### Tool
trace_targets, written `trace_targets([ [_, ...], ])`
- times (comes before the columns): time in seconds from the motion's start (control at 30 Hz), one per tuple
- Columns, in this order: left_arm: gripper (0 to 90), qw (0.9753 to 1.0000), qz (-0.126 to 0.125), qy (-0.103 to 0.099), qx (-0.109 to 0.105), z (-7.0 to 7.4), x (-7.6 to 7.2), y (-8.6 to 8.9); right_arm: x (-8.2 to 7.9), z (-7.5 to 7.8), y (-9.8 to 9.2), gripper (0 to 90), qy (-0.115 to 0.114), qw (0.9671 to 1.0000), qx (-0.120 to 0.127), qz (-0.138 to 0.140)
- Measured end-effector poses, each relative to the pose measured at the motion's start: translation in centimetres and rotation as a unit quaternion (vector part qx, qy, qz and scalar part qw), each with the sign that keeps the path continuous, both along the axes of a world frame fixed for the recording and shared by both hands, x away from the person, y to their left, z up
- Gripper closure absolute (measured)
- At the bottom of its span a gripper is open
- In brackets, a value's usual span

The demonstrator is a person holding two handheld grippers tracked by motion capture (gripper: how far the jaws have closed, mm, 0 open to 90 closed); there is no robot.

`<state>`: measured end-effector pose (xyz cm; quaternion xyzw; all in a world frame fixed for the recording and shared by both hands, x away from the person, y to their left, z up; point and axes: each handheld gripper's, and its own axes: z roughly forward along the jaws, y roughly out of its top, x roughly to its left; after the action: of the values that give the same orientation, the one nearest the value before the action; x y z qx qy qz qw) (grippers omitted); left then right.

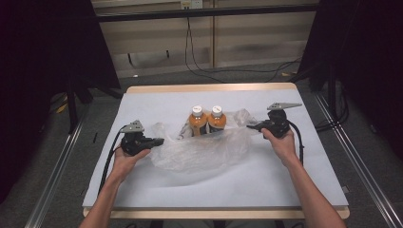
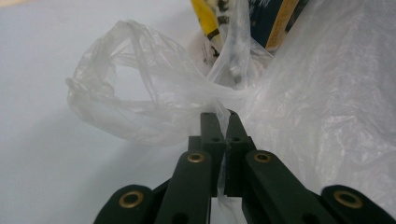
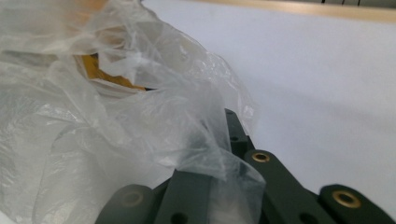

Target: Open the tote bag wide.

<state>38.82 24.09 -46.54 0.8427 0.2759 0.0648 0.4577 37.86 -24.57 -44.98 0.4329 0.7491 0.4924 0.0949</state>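
— Where do we have the clear plastic bag (image 1: pixel 202 149)?

— It lies crumpled at the middle of the table (image 1: pixel 285 185), between our two hands. Two orange bottles (image 1: pixel 206 121) with white caps stand upright side by side at its far edge, touching each other, and the film is gathered around their bases.

— What is our left gripper (image 1: pixel 159 141) doing?

— It sits at the bag's left end. In the left gripper view the jaws are pressed together on a twisted fold of the film (image 2: pixel 222 105), and a loose loop of plastic billows out to the left of them.

— And our right gripper (image 1: pixel 250 126)?

— It is at the bag's right end, level with the bottles. In the right gripper view the film (image 3: pixel 154 126) is draped over the jaws and hides them, so we cannot tell whether they are clamped on it.
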Motion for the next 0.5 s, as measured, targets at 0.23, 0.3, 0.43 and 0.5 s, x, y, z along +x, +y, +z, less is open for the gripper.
trace_targets([
  [0.23, 90.0, 0.9993, -0.011, 0.014, 0.032, -1.3, -0.1, -0.5, -0.1, -1.6, -0.1, 90.0, 0.025, 0.9992, -0.029, 0.008],
  [0.3, 90.0, 0.9990, -0.009, 0.022, 0.038, -1.7, -0.2, -0.4, -0.2, -2.5, 0.0, 90.0, 0.041, 0.9983, -0.041, 0.011],
  [0.43, 90.0, 0.9987, -0.009, 0.031, 0.039, -2.3, -0.1, -0.2, -0.3, -3.4, 0.6, 90.0, 0.051, 0.9965, -0.063, 0.018],
  [0.5, 90.0, 0.9988, -0.003, 0.033, 0.035, -2.3, -0.1, -0.1, -0.3, -3.9, 0.7, 90.0, 0.058, 0.9956, -0.070, 0.020],
])
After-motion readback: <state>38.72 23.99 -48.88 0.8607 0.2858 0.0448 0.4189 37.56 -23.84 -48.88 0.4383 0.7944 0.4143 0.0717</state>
